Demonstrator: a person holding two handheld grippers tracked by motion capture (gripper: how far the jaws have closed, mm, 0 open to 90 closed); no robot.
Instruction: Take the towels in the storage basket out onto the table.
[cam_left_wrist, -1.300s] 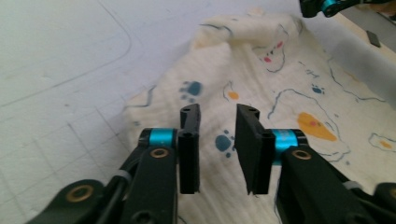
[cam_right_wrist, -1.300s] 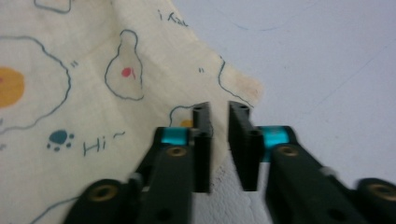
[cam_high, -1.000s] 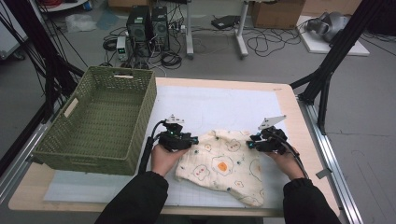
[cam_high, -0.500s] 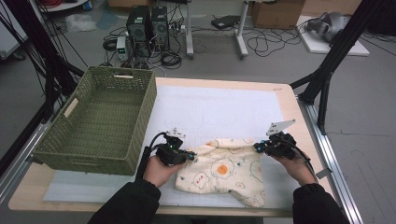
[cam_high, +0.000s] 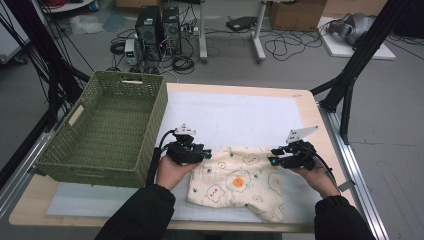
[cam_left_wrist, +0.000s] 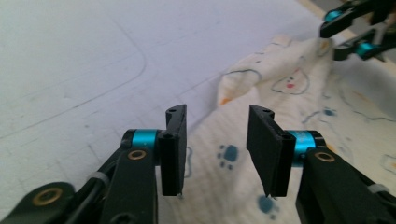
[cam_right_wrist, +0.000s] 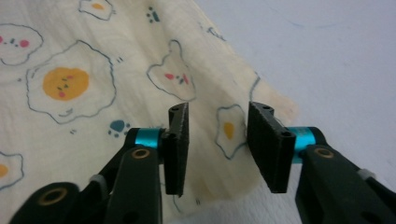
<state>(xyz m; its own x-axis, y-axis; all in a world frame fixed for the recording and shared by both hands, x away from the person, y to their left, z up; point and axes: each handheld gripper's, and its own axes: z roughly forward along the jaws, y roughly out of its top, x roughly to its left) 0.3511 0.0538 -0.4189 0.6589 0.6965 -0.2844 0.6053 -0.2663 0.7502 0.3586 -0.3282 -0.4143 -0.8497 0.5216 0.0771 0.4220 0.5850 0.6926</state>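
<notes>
- A cream cotton cloth printed with fried eggs, bears and paw marks (cam_high: 239, 181) lies mostly flat on the white mat (cam_high: 235, 115) covering the wooden surface (cam_high: 30, 197), near its front edge and just right of the green woven plastic basket (cam_high: 107, 130)
- The left gripper (cam_high: 200, 154) sits at the cloth's upper left corner; in the left gripper view its jaws stand spread with cloth under and between them, pinching nothing
- The right gripper (cam_high: 272, 159) sits at the upper right corner, jaws likewise spread over the cloth's edge in the right gripper view, holding nothing
- One gripper at each top corner suggests the cloth is being laid out square or readied for a fold, since two corner holds would keep the fabric taut and even
- A small raised fold (cam_left_wrist: 243, 81) along the far edge shows the cloth is not fully smoothed
- The basket stands empty beside the cloth, probably as the place it will go
</notes>
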